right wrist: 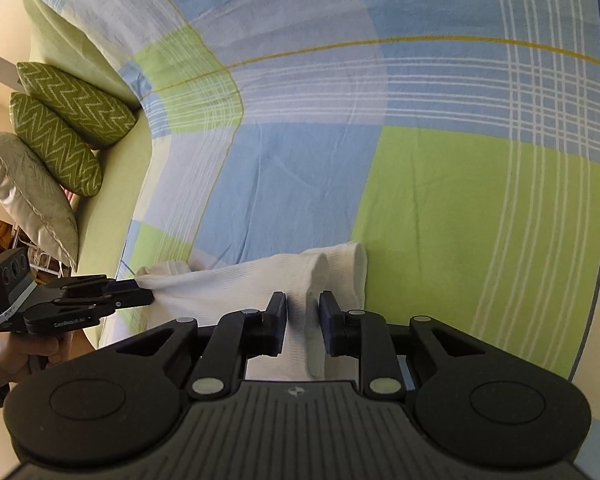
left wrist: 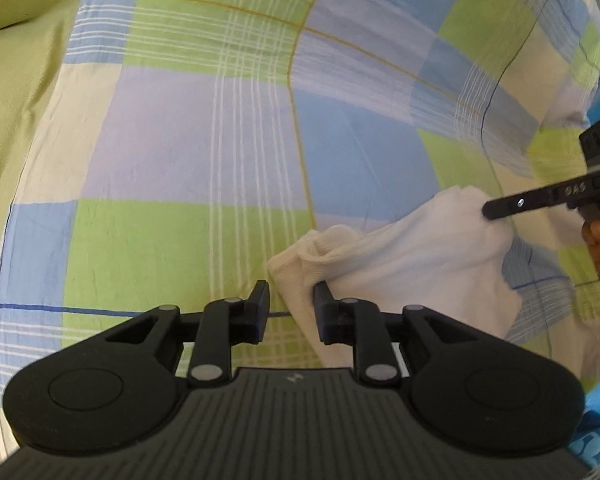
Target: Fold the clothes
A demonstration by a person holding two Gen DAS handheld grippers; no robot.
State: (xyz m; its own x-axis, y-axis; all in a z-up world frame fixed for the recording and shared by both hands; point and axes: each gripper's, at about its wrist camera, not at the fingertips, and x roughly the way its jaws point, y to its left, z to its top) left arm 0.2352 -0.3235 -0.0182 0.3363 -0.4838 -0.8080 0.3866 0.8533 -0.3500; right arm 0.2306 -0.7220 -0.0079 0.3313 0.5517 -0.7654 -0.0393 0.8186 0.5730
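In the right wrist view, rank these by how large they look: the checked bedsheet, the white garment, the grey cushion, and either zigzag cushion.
1. Checked bedsheet, filling most of the frame.
2. White garment.
3. Grey cushion and the zigzag cushions: they look alike in size, so no ranking between them.

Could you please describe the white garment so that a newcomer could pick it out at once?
Find the bed's checked sheet in blue, green and cream. At its near edge lies the white garment, between both grippers. It is the only plain white, ribbed cloth there; the cushions nearby are green.
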